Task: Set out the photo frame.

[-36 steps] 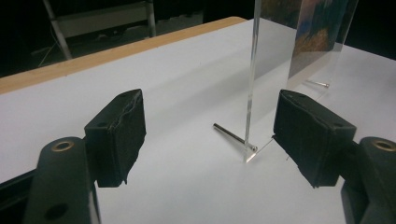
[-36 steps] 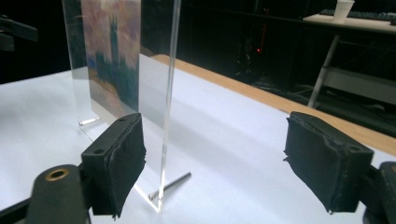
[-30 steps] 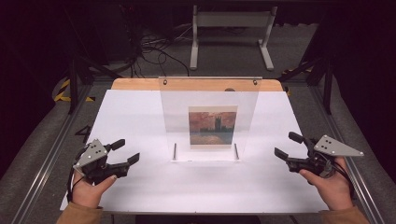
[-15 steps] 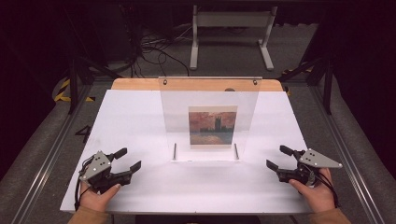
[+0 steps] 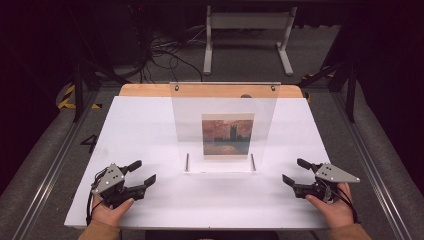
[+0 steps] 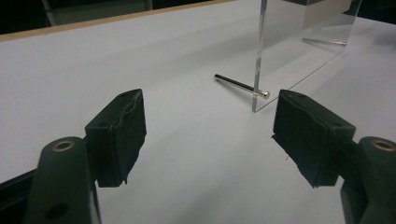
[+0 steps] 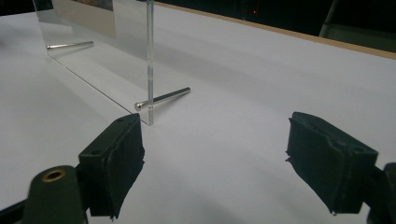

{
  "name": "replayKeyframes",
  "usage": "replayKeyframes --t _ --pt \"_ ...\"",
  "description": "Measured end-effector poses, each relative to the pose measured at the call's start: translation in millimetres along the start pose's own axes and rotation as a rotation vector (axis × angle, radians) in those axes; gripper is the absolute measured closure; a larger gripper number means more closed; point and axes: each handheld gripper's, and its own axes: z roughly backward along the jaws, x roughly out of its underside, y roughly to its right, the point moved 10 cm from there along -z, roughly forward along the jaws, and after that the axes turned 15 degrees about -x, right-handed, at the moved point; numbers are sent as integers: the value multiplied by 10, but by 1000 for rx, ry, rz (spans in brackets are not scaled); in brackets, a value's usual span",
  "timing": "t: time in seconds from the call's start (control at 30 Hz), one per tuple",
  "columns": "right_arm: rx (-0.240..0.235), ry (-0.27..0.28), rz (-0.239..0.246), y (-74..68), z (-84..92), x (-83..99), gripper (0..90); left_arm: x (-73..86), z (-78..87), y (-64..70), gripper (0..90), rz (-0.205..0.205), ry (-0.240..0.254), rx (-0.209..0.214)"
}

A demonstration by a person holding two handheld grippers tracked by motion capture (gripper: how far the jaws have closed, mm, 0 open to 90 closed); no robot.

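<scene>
At the near left of the white surface the left claw rested low with its jaws spread wide, gripping nothing. Between the two, the clear acrylic frame holding a picture stood upright mid-surface on two metal pins, untouched. At the right the right claw lay equally agape and empty; this looked like the approach step, and next each claw would need to close in on a frame edge.

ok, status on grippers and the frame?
Left gripper open, right gripper open, both empty. Clear acrylic picture frame upright on white table, untouched. Nothing between.
</scene>
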Motion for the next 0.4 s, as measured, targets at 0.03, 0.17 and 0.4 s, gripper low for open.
replayKeyframes --t 0.03,0.17,0.4 --pt "1 -2 2 -1 -3 1 187 8 -5 -6 258 -5 -3 -4" --pt "-2 -2 1 0 -6 2 183 5 -12 10 258 6 -4 4" --pt "7 -2 -2 13 0 -3 182 2 -18 -2 249 21 -8 1"
